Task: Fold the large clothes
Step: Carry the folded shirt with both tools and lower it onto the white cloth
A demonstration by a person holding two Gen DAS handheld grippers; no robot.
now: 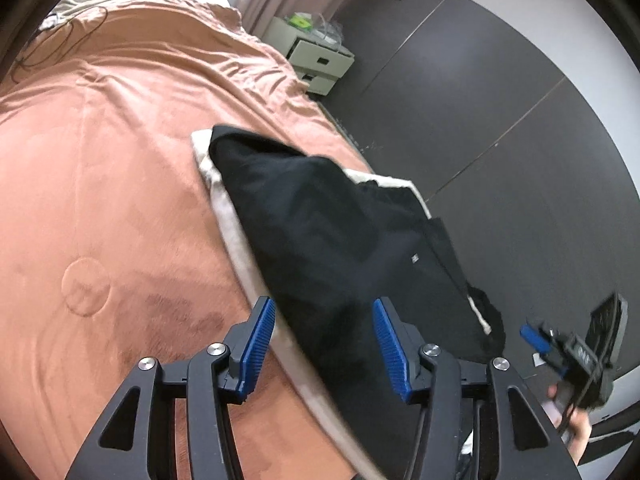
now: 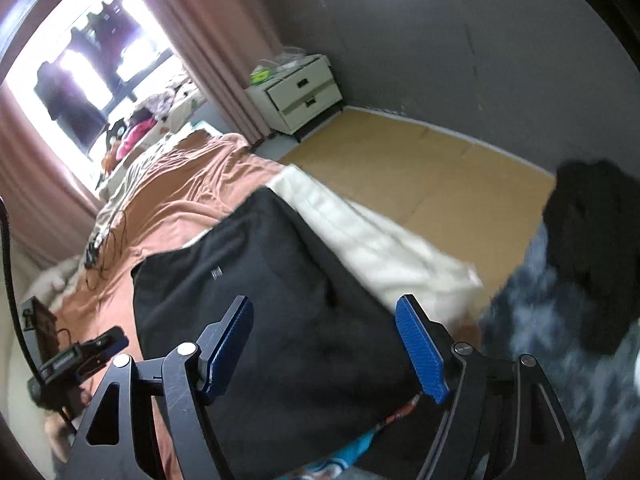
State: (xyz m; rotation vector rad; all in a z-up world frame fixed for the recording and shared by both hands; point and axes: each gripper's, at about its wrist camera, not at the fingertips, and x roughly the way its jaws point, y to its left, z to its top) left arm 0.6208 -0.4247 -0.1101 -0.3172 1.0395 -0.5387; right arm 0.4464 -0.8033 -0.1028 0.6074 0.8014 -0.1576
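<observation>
- On the bed [image 1: 100, 160], black garment [image 1: 320, 232] lies folded on a white towel [image 1: 224, 208], toward 1 o'clock.
- My left gripper [image 1: 324, 344] and right gripper [image 2: 324, 344]: fingers spread, pinching nothing, garment let go.

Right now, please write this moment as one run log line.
left gripper: open | right gripper: open | black garment: folded, on white cloth | bed: orange cover

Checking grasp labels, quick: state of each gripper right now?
Left gripper: open, nothing gripped, above the black garment.
Right gripper: open, nothing gripped, above the same garment.
</observation>
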